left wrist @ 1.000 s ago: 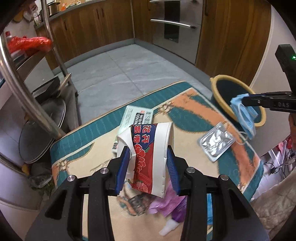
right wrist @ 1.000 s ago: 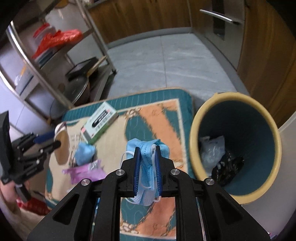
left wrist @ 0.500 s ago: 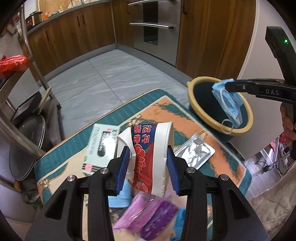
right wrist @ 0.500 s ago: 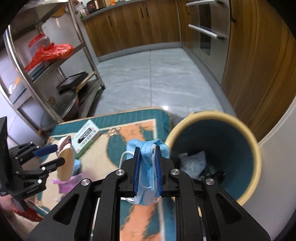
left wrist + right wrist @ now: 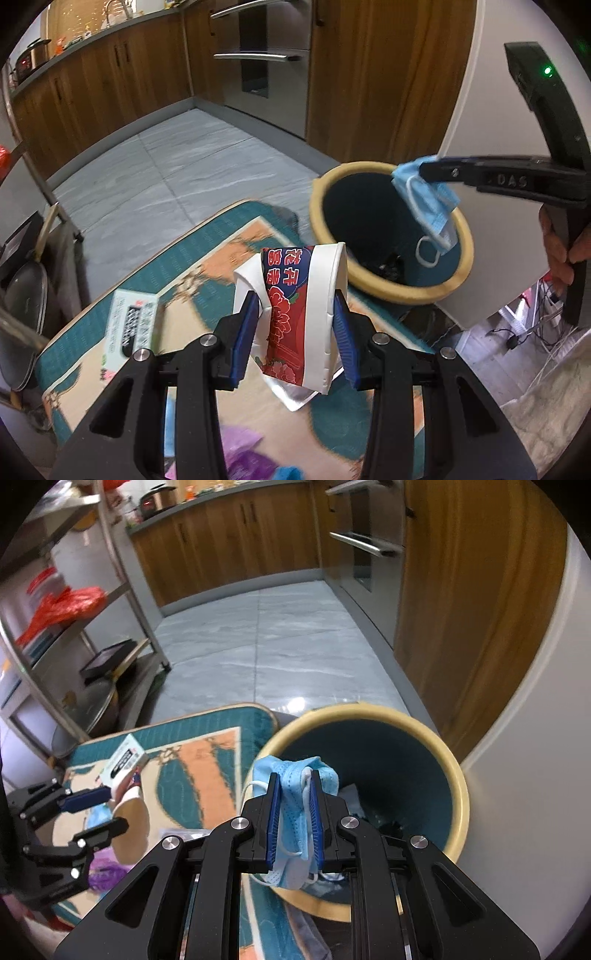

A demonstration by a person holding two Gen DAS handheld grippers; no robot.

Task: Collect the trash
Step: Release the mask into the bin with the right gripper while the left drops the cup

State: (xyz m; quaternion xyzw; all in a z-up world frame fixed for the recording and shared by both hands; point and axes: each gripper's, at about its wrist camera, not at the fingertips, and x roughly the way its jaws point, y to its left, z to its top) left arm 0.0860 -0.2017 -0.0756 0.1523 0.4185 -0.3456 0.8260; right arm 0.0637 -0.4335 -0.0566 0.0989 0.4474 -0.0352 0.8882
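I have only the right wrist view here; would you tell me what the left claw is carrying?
Observer: The left claw is shut on a crumpled paper cup, white with a red and blue flower print on its side.
Operator: Thank you. Seen from the side, is my mask over the bin?
Observer: Yes. In the left wrist view the blue mask hangs from the right claw over the mouth of the bin, with its ear loop dangling in front of the inner wall.
Operator: Is my tool's indicator on?
Observer: A green light glows on its handle.
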